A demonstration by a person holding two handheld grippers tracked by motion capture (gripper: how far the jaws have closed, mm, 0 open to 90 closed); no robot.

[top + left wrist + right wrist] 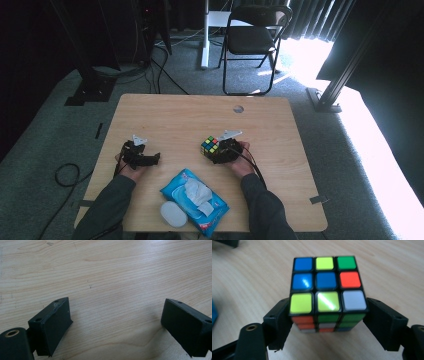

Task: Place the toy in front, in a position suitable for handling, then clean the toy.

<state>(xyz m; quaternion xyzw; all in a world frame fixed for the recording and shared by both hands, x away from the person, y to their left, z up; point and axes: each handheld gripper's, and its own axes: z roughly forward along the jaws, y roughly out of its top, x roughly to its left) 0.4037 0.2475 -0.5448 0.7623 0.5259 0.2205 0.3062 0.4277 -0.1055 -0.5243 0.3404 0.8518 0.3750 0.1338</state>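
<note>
**A:** Right claw [328,322] has its jaws either side of the cube [327,293], down at the cube's lower rows. Left pad looks right up against the side; on the right I think I see a sliver of gap. So I'd call it released, not clamped. The cube seems to sit on the surface [249,282] on its own.

**B:** What can go wrong then?

**A:** Mostly a nudge. If only one pad touches and the hand drifts, the cube probably skids or twists on that smooth wood. And if the claw closes this low and lifts, the cube could tip forward out of the pads, since most of it sits above the grip line.

**B:** Which way does it point?

**A:** It's a cube, so no real long axis. It stands flat, mixed blue/yellow face up, with one corner aimed roughly at the far edge in the high view. It sits about mid-surface, slightly toward the right edge.

**B:** And the left claw [115,322]?

**A:** Wide open over bare wood near the left edge. The wipes pack [196,200] lies by the near edge.
</note>
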